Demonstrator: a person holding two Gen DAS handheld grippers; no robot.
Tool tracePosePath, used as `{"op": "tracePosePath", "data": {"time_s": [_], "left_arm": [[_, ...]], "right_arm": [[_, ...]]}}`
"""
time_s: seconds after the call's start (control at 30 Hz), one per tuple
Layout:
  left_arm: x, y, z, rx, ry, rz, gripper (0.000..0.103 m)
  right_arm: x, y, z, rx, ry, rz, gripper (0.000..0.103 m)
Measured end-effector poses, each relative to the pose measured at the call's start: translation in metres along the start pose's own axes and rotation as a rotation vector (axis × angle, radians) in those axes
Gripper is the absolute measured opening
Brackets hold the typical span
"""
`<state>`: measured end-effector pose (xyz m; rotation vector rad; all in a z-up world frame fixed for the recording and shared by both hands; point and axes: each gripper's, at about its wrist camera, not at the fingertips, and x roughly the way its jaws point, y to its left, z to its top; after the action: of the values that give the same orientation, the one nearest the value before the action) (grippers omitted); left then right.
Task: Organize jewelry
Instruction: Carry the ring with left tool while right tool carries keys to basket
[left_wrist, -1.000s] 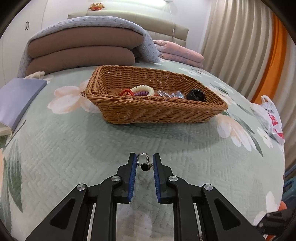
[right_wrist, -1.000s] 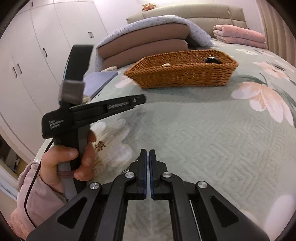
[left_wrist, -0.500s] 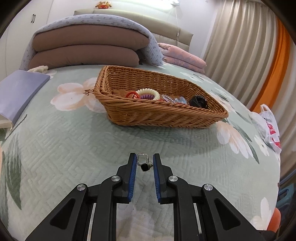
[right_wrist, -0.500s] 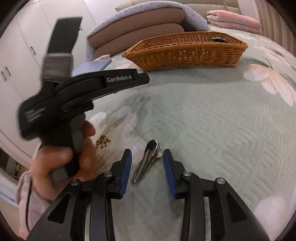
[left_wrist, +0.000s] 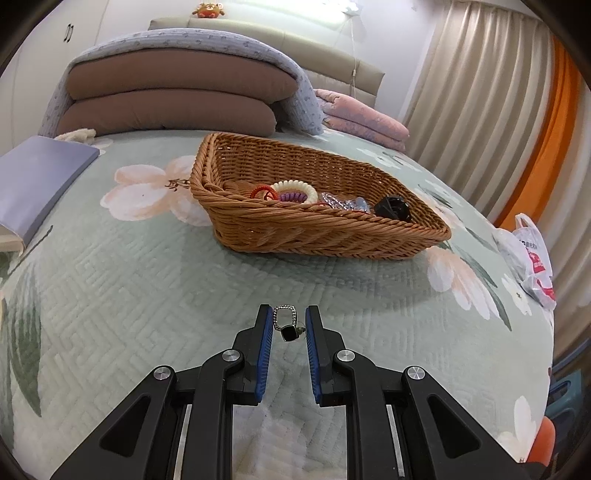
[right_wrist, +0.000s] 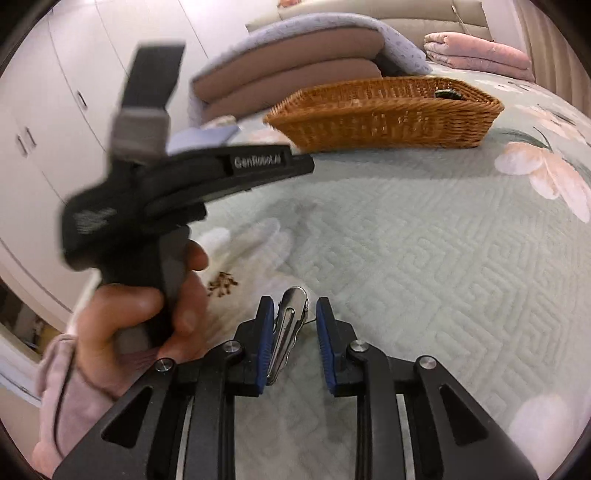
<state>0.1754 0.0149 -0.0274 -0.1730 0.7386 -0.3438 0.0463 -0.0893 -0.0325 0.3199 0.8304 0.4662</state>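
1. Bed (left_wrist: 110, 280) is the work surface; wicker basket (left_wrist: 314, 229) sits well ahead of both claws and already holds hair ties and clips, so it's probably the drop spot.
2. Right claw (right_wrist: 294, 317): jaws closing around a silver hair clip (right_wrist: 290, 325) lying between them, right pad not touching yet.
3. Left claw (left_wrist: 289, 323): narrow, pinching a small earring (left_wrist: 286, 325) clear of the bed, likely for carrying.
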Motion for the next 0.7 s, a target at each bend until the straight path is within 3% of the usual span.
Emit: {"op": "tracePosePath", "data": {"time_s": [0.2, 0.4, 0.57, 0.7], "left_arm": [[-0.016, -0.007, 0.001, 0.025, -0.059, -0.019, 0.018], [-0.032, -0.020, 0.007, 0.085, -0.110, 0.015, 0.018], [-0.051, -0.030, 0.027, 0.102, -0.148, 0.007, 0.018], [-0.052, -0.036, 0.067, 0.102, -0.181, 0.009, 0.018]], "right_arm": [[-0.028, -0.020, 0.007, -0.009, -0.063, -0.013, 0.026], [-0.058, -0.048, 0.036, 0.019, -0.158, -0.057, 0.026], [-0.064, -0.064, 0.080, 0.001, -0.209, -0.071, 0.026], [-0.072, -0.076, 0.127, -0.026, -0.304, -0.069, 0.026]]}}
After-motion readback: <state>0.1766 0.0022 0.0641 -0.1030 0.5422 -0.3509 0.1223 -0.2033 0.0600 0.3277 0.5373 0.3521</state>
